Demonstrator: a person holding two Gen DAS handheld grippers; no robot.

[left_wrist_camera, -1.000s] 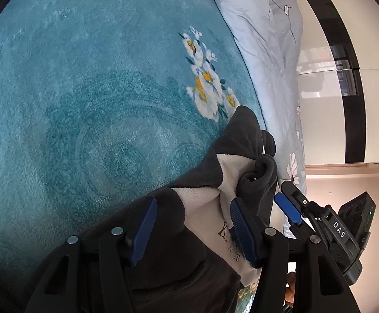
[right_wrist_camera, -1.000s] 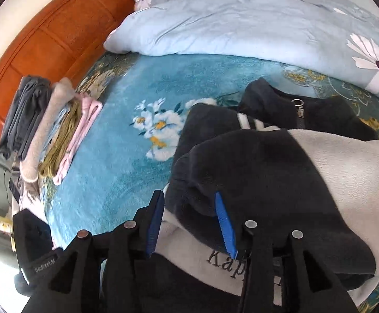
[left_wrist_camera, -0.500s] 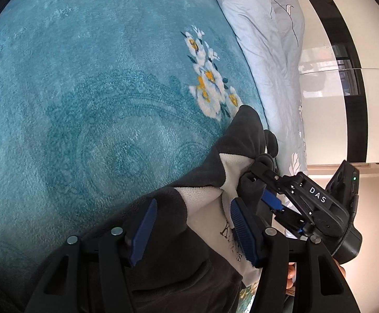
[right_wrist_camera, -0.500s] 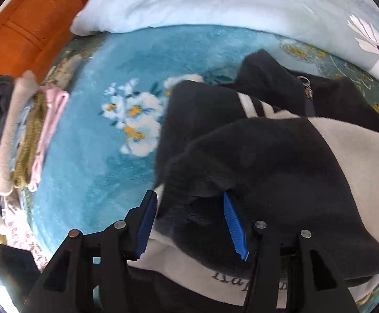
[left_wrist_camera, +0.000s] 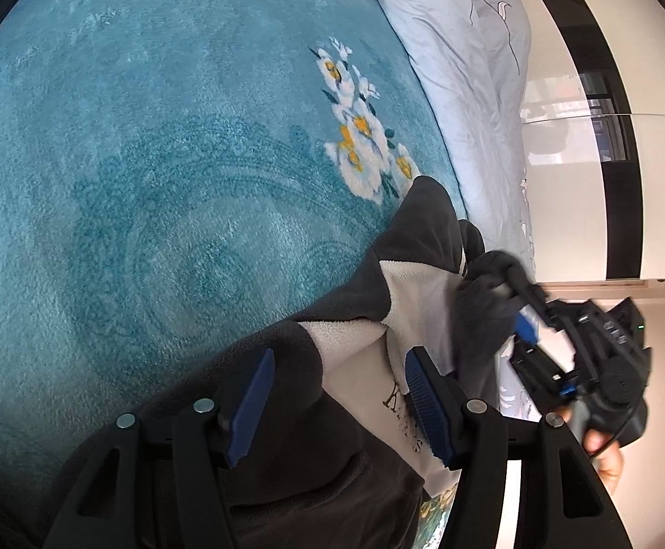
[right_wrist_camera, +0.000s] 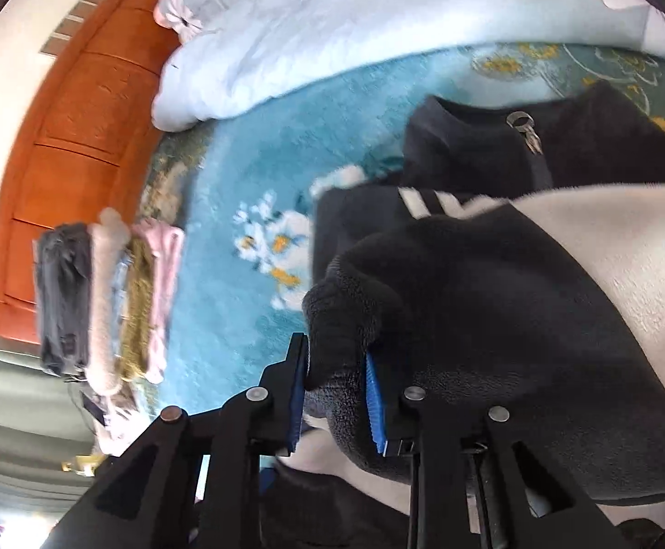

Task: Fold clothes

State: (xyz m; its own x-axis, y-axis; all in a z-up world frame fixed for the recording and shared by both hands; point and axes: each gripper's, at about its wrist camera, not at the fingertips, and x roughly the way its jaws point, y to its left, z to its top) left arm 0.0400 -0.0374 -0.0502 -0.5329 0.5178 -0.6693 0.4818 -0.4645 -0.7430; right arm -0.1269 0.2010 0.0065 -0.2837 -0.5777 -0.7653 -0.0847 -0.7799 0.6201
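Nearest the right wrist camera, the right tool (right_wrist_camera: 334, 395) has just been closing, and its blue pads now pinch a thick roll of dark fleece, the cuff end of a sleeve (right_wrist_camera: 355, 311) of the dark grey and cream fleece jacket (right_wrist_camera: 515, 283). That grip looks meant to carry the sleeve across the body of the garment, since a sleeve laid inward is the usual step before the body itself is folded.

In the left wrist view, the left tool (left_wrist_camera: 337, 405) straddles the jacket's near edge where dark fleece meets a cream panel with lettering. Its jaws stand apart, and whether its pads (left_wrist_camera: 250, 402) actually press the cloth I cannot tell. By my reading it serves as an anchor, keeping the garment from sliding while the other side is pulled. The right tool appears there too, blurred, with a hand (left_wrist_camera: 607, 457) behind it.

The jacket lies spread on the teal floral blanket (left_wrist_camera: 149, 160) of the bed, its zipped collar (right_wrist_camera: 522, 130) pointing away from the cameras, so the bed gives a broad flat surface for folding.

Further off, a stack of folded clothes (right_wrist_camera: 103, 302) in grey, cream, olive and pink sits near the blanket's edge, likely the finished pile. Beyond lie the pale blue duvet (right_wrist_camera: 332, 32) and the orange wooden headboard (right_wrist_camera: 71, 137).
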